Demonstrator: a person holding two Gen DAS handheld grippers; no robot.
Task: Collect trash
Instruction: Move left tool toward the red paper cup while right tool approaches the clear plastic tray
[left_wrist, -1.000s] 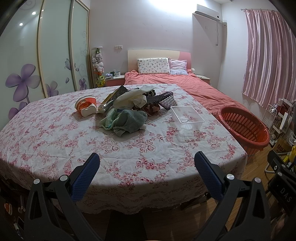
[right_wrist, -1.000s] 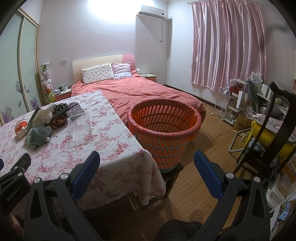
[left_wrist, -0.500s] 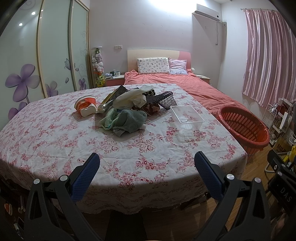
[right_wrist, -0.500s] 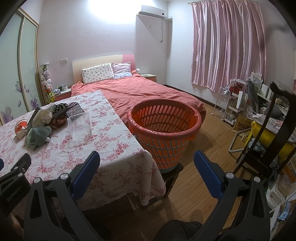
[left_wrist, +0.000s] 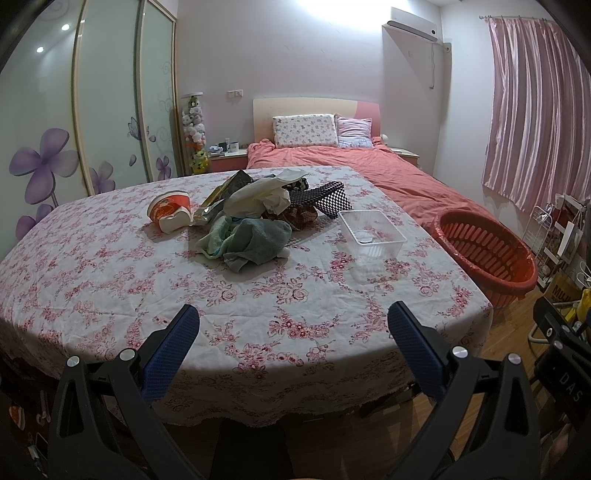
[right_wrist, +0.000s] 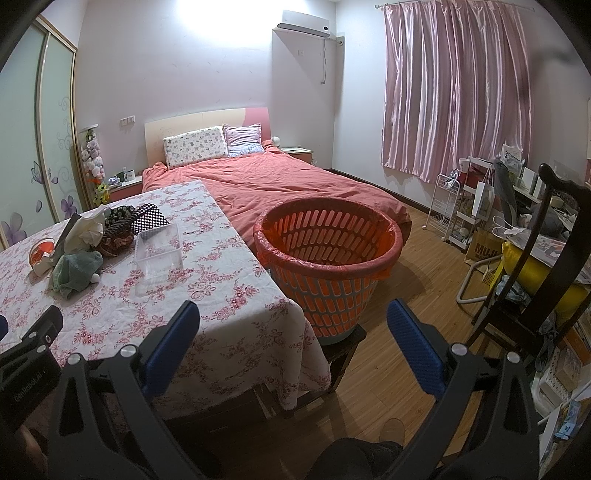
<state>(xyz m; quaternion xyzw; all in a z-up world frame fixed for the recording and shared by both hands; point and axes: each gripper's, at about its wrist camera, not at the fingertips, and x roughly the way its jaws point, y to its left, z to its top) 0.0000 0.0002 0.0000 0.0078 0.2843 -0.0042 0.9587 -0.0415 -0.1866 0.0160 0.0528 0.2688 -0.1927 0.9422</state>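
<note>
On floral tablecloth (left_wrist: 110, 266), clutter pile (left_wrist: 258, 221), beside orange basket (right_wrist: 328, 266), bed (right_wrist: 288, 181)

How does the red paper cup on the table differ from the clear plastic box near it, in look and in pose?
The red paper cup is opaque, round and red and white; the clear plastic box is see-through and rectangular. The cup lies tipped on its side at the left end of the pile; the box stands upright, mouth up, to the right of it. Both rest on the floral tablecloth, untouched by either gripper.
</note>
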